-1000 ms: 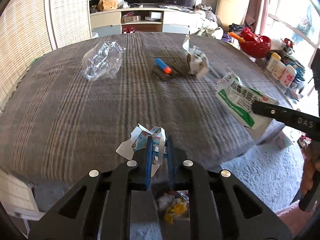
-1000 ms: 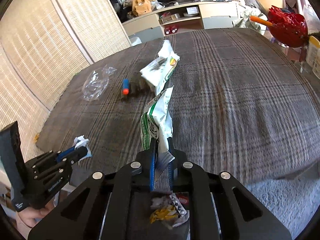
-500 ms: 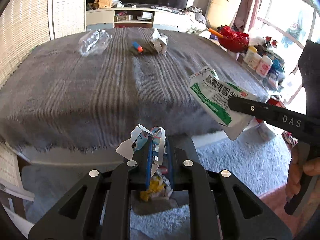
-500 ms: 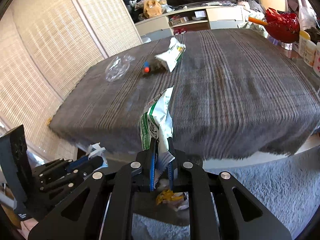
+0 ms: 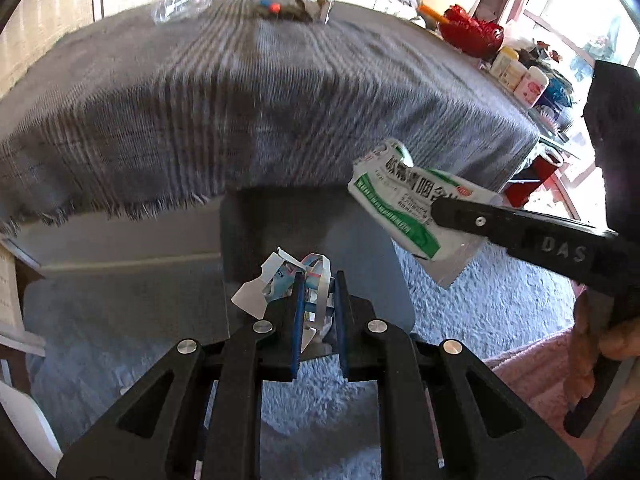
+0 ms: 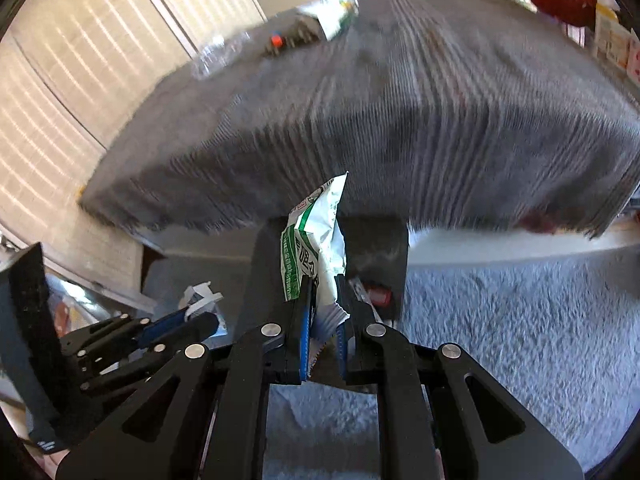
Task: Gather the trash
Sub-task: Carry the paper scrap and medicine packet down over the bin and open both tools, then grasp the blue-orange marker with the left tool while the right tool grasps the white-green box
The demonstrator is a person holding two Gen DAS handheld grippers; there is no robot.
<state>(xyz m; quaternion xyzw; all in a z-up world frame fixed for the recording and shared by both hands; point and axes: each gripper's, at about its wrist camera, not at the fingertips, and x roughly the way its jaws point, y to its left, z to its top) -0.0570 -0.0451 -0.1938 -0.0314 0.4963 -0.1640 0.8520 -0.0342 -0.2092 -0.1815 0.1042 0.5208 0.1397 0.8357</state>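
1. The left gripper (image 5: 317, 308) is closed on a crumpled white paper scrap (image 5: 280, 280) with blue and red print; the scrap sits between both blue pads and sticks out above and to the left of them.
2. The right gripper (image 6: 323, 312) is clamped on the lower end of a white-and-green wrapper (image 6: 316, 240); the wrapper stands upright above the jaws.
3. Both gripped items hang off the table, over a grey bin (image 5: 256, 232) that stands on the pale blue carpet (image 5: 500, 280) against the table edge.
4. In the left wrist view, the right gripper enters from the right, with the wrapper over the bin's right side. A hand (image 5: 608, 340) grips its handle.
5. The table carries a grey plaid cloth (image 5: 240, 100). At its far end lie a clear plastic film (image 5: 180, 0), a blue-and-orange foam dart (image 5: 269, 5) and another white wrapper (image 5: 318, 2).
6. A red bowl (image 5: 472, 34) and several bottles (image 5: 520, 76) stand beyond the table's right edge.
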